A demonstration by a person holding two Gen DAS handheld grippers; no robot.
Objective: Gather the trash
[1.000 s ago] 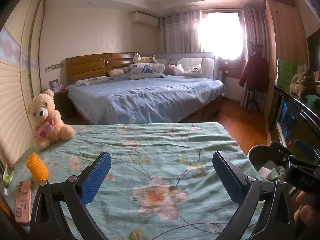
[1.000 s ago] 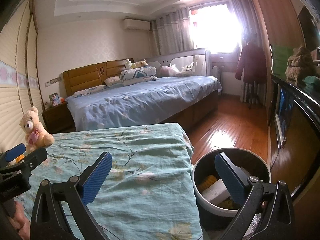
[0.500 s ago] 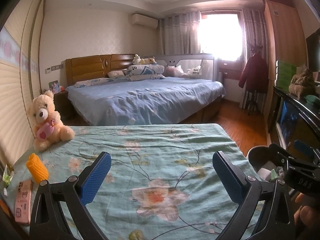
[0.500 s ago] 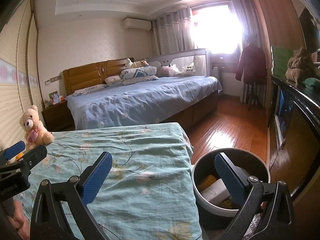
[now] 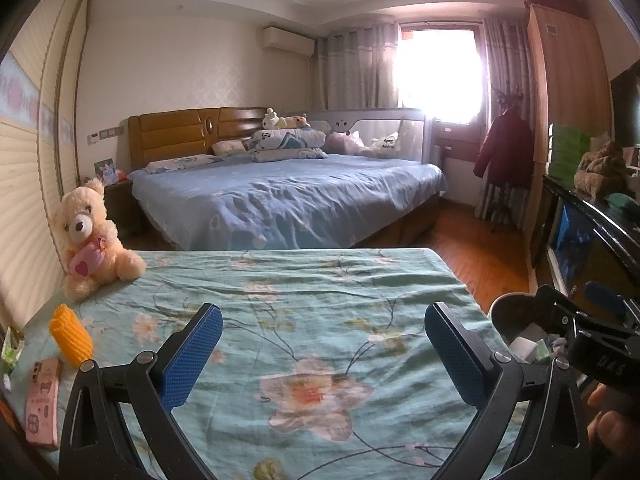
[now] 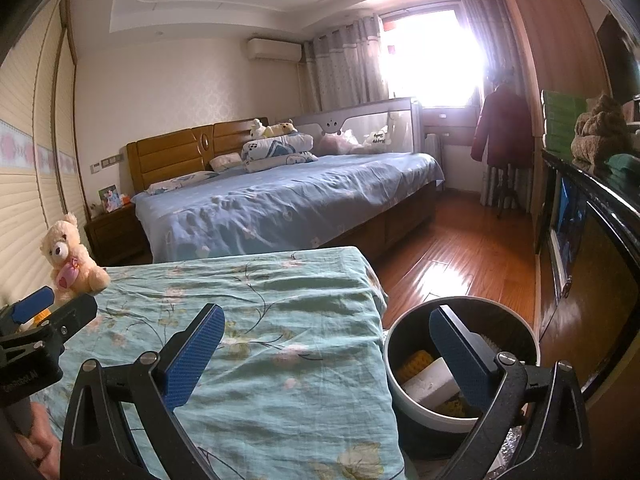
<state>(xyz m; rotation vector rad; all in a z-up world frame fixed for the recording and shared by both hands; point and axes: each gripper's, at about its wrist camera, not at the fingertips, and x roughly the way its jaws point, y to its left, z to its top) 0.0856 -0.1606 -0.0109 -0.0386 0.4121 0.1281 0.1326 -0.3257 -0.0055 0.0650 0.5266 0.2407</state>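
My left gripper [image 5: 324, 354] is open and empty above the flowered teal bedspread [image 5: 304, 304]. An orange ribbed piece of trash [image 5: 71, 335] stands on the spread to its left, with a pink packet [image 5: 42, 396] and a green wrapper [image 5: 10, 350] beside it near the left edge. My right gripper [image 6: 326, 354] is also open and empty, its right finger over the round bin [image 6: 460, 364] on the floor beside the bed. The bin holds a white block [image 6: 430, 380] and yellow pieces [image 6: 416, 360]. Each gripper shows at the edge of the other's view.
A cream teddy bear [image 5: 90, 236] sits at the bed's far left corner by the wall. A large blue bed [image 5: 288, 196] lies beyond. Wooden floor [image 6: 460, 256] runs along the right, bordered by a dark cabinet [image 6: 592, 248]. A hand [image 5: 612, 424] shows at lower right.
Both views have drifted very slightly; the grippers stay open and nothing on the bed or in the bin has moved.
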